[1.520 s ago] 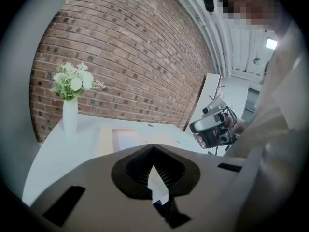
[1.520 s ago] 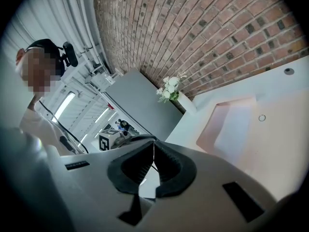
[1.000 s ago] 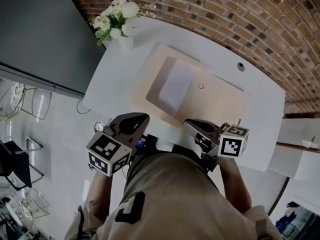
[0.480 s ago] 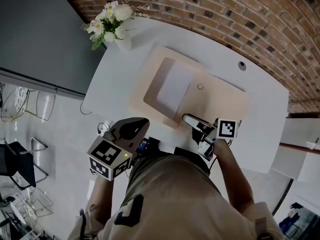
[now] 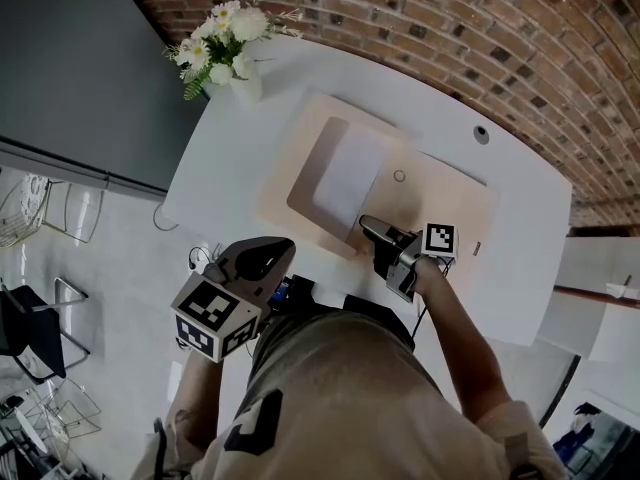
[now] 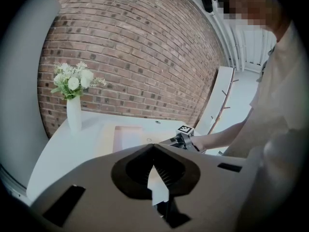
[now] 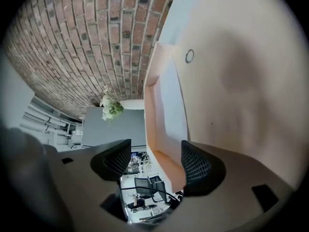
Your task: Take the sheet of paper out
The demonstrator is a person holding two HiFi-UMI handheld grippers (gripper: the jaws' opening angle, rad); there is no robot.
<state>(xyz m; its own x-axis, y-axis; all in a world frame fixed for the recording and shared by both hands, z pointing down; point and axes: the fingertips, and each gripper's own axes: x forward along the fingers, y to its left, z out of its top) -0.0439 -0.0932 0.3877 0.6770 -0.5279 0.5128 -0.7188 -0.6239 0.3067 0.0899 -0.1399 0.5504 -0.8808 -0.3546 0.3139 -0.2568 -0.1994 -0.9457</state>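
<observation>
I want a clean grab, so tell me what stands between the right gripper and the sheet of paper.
Only the tan folder's near edge. The right gripper, whose jaws have just been opening, straddles that edge without pressing on it. The sheet of paper lies uncovered just beyond it. Nothing else visible intervenes.

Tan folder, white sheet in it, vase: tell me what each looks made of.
The tan folder: matte kraft card or stiff paper, judging by its flat, dull brown face and thin edges. The white sheet: plain paper, thin, lying flat, without gloss. The vase: smooth white, probably ceramic or plastic; it is too small to settle which.
</observation>
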